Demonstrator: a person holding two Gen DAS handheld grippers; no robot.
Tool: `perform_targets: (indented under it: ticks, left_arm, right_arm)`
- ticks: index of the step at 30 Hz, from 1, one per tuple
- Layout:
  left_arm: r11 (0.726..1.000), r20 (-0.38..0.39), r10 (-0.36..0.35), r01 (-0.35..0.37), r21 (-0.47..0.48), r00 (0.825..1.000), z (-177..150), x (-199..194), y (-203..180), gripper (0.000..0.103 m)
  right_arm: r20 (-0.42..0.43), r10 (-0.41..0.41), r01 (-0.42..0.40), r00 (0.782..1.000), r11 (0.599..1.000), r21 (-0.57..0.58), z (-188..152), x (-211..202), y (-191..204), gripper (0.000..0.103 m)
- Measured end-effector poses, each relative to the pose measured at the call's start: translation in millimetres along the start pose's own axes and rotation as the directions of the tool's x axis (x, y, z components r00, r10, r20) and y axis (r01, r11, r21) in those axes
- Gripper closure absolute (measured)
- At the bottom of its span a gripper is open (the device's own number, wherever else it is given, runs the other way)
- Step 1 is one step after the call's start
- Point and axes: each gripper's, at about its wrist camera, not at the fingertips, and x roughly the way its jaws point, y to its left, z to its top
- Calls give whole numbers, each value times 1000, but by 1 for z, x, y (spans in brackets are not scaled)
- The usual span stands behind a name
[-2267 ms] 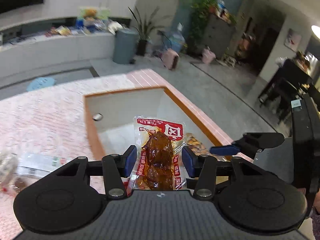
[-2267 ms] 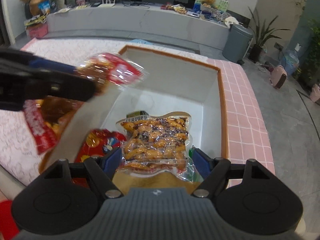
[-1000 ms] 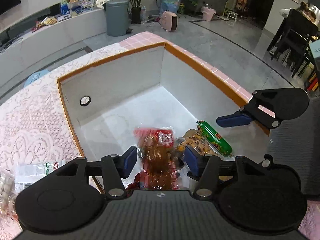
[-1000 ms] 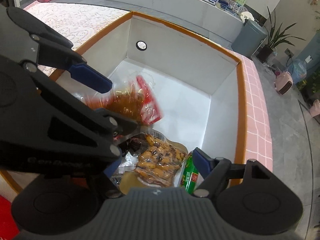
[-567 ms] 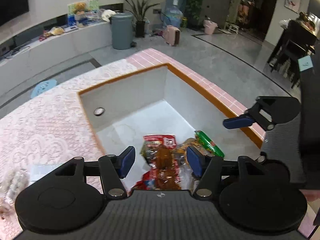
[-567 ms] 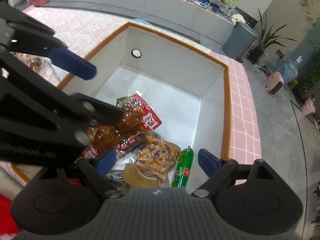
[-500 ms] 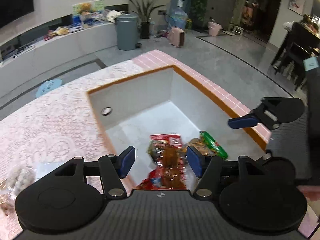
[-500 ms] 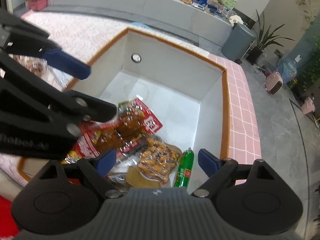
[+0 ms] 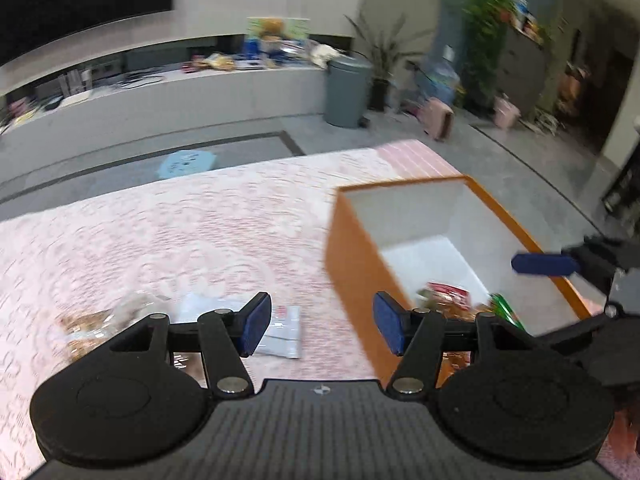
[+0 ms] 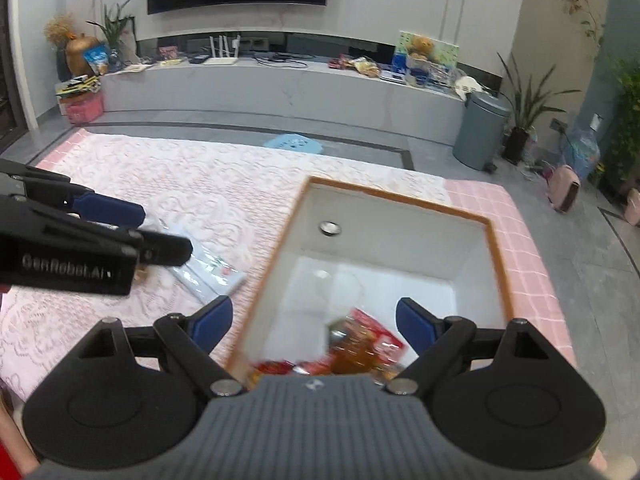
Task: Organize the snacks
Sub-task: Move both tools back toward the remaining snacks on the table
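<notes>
Snacks in orange-rimmed box on pink tabletop; both jaws apart, empty.
L gripper view only: green sausage pack in box, clear packet outside. R gripper view only: "GenRobot.AI" readable on L gripper body.

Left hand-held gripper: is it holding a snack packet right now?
No, the left hand-held gripper has open, empty jaws, with only the tablecloth behind the gap.
</notes>
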Motion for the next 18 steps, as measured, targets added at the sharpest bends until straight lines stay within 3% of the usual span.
perform_targets:
  ticks: [11,18]
  left_arm:
    - [984,58,94,-84,-159,994,-24,-19,80,33]
    - [970,39,133,-122,-212,990,-46,-16,120,25]
  right_arm:
    - [1,117,-117,993,993,12,1,31,79,16]
    - [-25,113,-114,993,994,-3,-2,60,114,16]
